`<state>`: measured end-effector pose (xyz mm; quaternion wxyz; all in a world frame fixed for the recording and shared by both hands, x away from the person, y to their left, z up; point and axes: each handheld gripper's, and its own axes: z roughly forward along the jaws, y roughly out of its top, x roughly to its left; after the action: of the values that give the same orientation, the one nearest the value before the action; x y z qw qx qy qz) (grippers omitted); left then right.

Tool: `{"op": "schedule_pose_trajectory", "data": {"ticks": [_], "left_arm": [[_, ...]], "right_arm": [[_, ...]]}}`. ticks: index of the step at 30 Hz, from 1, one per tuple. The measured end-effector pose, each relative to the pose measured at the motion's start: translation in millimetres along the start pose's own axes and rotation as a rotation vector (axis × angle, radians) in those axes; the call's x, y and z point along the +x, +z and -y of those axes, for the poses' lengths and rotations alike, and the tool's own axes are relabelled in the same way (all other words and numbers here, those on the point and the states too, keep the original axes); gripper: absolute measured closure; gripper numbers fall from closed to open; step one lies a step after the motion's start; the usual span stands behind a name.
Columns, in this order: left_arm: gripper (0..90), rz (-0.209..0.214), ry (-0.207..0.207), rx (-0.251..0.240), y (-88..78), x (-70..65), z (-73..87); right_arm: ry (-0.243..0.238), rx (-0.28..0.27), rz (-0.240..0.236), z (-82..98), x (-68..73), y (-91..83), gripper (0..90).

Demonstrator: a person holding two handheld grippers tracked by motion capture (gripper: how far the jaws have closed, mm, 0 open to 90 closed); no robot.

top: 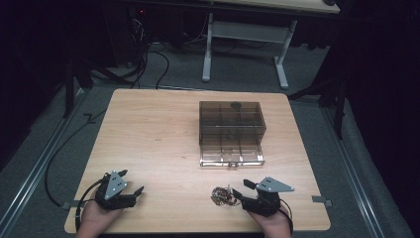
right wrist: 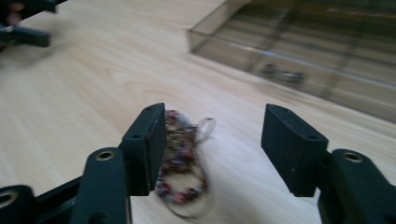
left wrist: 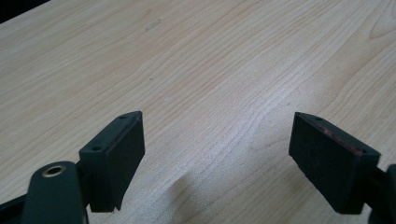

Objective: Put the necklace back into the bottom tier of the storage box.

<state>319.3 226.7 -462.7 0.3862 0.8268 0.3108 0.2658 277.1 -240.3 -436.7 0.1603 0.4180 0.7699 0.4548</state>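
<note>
High view had you parked at the near edge of the table, both hands low, which reads like a ready stance more than mid-move. Your left gripper sat off at the near left with its jaws spread wide over bare wood, nothing between them, so my guess is it was just waiting out of the way. Your right gripper was the busy one: jaws also wide apart, pointed toward the little bracelet lying on the table just in front of it. In the right gripper view the bracelet sat right against the inner face of one jaw with lots of room to the other, so you weren't gripping it at that point. Looked lined up for a pinch, if you ask me.

The smoky clear drawer box stood mid-table, well apart from the bracelet, bottom drawer pulled out toward you, probably where it was headed.

The bracelet itself looked like a small beaded loop, reddish and dark beads with a pale ring bit, kind of blurry.
</note>
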Motion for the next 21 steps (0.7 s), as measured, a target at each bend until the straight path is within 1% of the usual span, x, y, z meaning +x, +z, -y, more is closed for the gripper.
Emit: {"op": "schedule_pose_trajectory", "data": {"ticks": [1,2,3,5,9,10,11,13,14,15,16,18,19,21], "left_arm": [[18.7,0.0,0.0,0.001,0.0,0.0,0.0],[18.7,0.0,0.0,0.001,0.0,0.0,0.0],[18.7,-0.001,-0.001,0.001,0.0,0.1,0.0],[18.7,-0.001,0.0,0.002,0.0,0.0,0.0],[18.7,-0.002,-0.001,0.002,0.1,0.1,0.0],[18.7,-0.002,-0.001,0.002,0.0,0.1,0.0],[18.7,-0.001,-0.002,0.001,0.0,0.1,0.0],[18.7,0.001,-0.001,0.002,-0.1,0.2,0.0],[18.7,0.0,-0.001,0.002,0.0,0.2,0.0],[18.7,-0.001,-0.001,0.001,0.0,0.2,0.0],[18.7,0.0,-0.001,0.002,0.0,0.2,0.0],[18.7,0.0,-0.001,0.001,0.0,0.2,0.0],[18.7,0.0,0.0,0.002,-0.1,0.3,0.0],[18.7,0.001,-0.001,0.003,0.0,0.4,-0.1]], "right_arm": [[-0.002,0.008,-0.013,-0.2,2.7,3.6,38.7],[-0.002,0.008,-0.013,-0.2,2.7,3.6,38.7],[-0.022,0.045,-0.028,-0.6,9.1,13.4,37.3],[-0.034,0.077,-0.044,-0.3,13.3,21.6,36.7],[-0.066,0.147,-0.035,1.5,20.2,35.3,37.9],[-0.079,0.158,-0.028,2.2,21.9,37.6,40.3],[-0.079,0.158,-0.028,2.2,21.9,37.6,40.3],[-0.111,0.181,-0.008,3.6,25.8,40.5,47.5],[-0.12,0.179,-0.016,3.7,26.9,40.3,54.5],[-0.14,0.175,-0.002,4.3,29.0,39.1,68.8],[-0.146,0.174,-0.001,4.6,29.3,38.1,73.1],[-0.153,0.172,0.008,5.1,28.9,36.6,74.8],[-0.144,0.166,0.035,6.2,25.5,31.2,80.7],[-0.126,0.162,0.065,8.4,18.0,24.3,80.8]]}}
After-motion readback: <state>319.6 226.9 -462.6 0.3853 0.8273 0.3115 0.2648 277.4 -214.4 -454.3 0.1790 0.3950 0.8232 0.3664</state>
